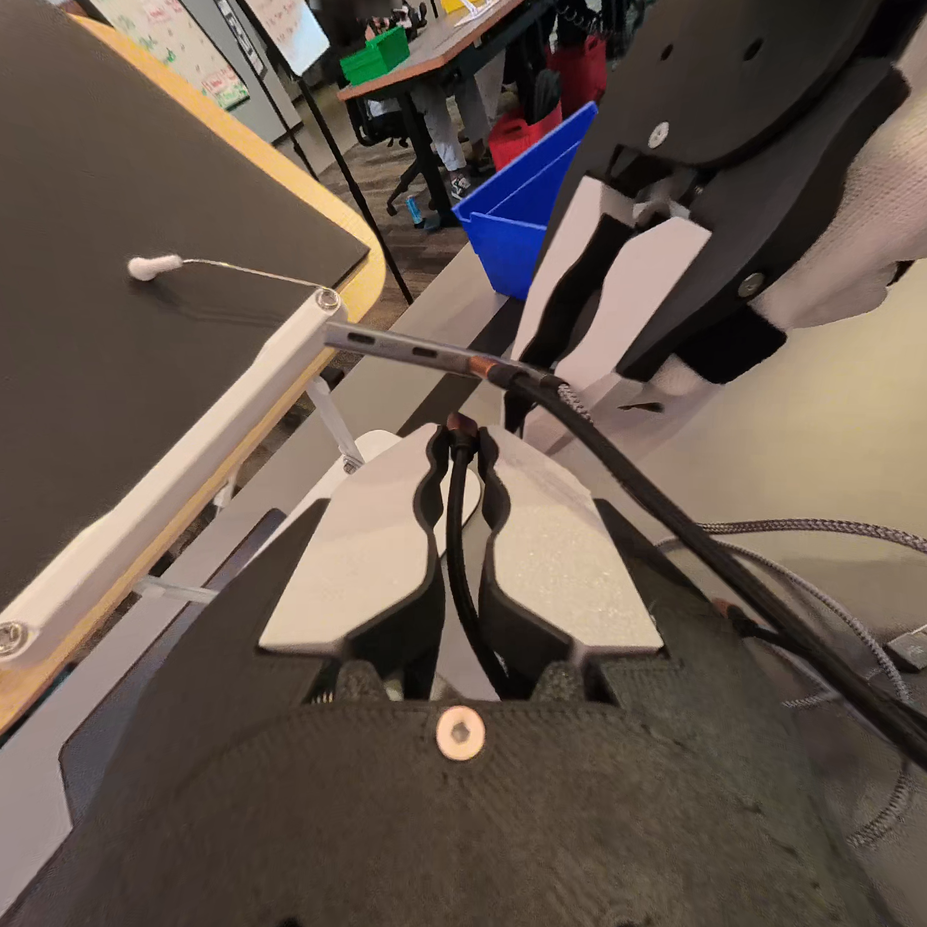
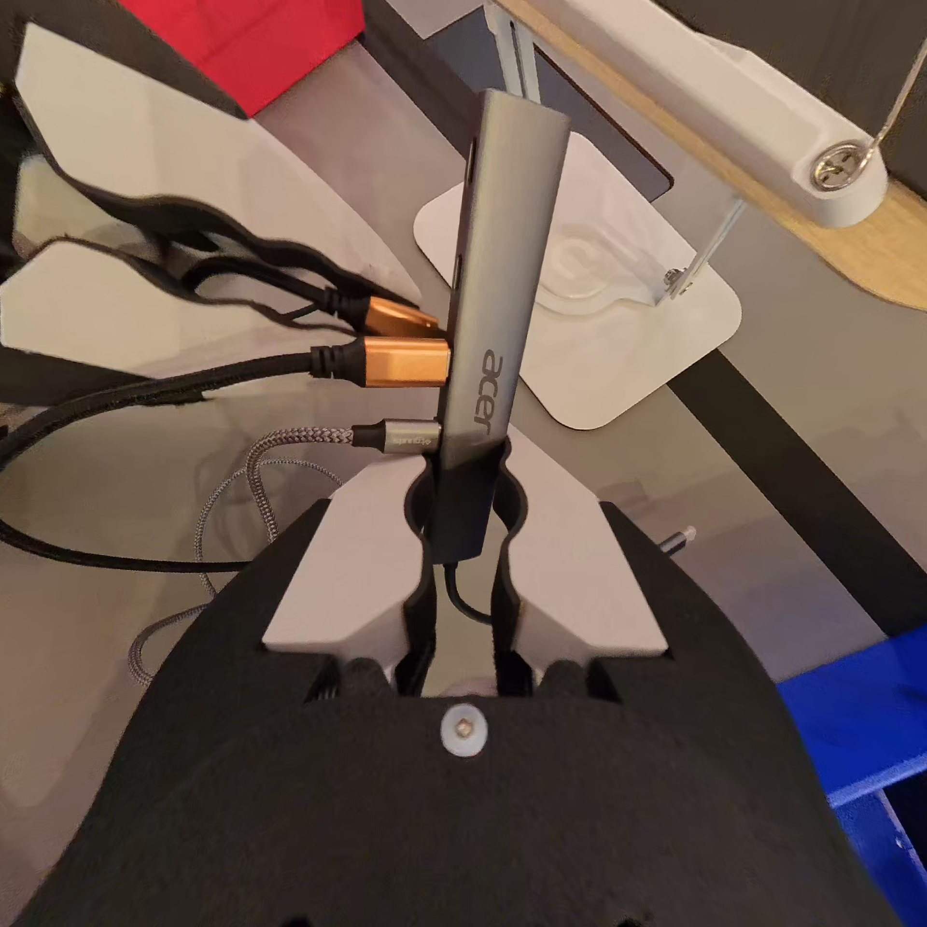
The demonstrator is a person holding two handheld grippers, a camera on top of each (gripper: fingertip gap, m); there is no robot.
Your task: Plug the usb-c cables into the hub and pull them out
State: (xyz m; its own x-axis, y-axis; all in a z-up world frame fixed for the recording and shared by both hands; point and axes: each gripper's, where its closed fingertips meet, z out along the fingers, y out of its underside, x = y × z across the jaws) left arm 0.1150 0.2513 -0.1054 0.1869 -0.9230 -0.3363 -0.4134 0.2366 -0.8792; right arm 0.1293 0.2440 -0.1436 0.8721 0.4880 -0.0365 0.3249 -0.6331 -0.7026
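Clamping the grey hub (image 2: pixel 506 281) lengthwise, pointing forward, right claw (image 2: pixel 464 481); left claw (image 1: pixel 459 441) pinches a copper-tipped cable (image 1: pixel 459 526).

The slim grey hub (image 2: pixel 501 281) stands almost upright above the desk, its lower end pinched between padded fingers, ports lined up along its left edge. Two cables sit plugged in there: a black braided cable with a copper plug (image 2: pixel 404 362) and, just below it, a grey braided cable with a silver plug (image 2: pixel 401 435). A second copper-plugged black cable (image 2: pixel 396 317) hovers at the port above (seated or only touching, hard to tell), and two ports higher up stand open (image 1: pixel 391 346).
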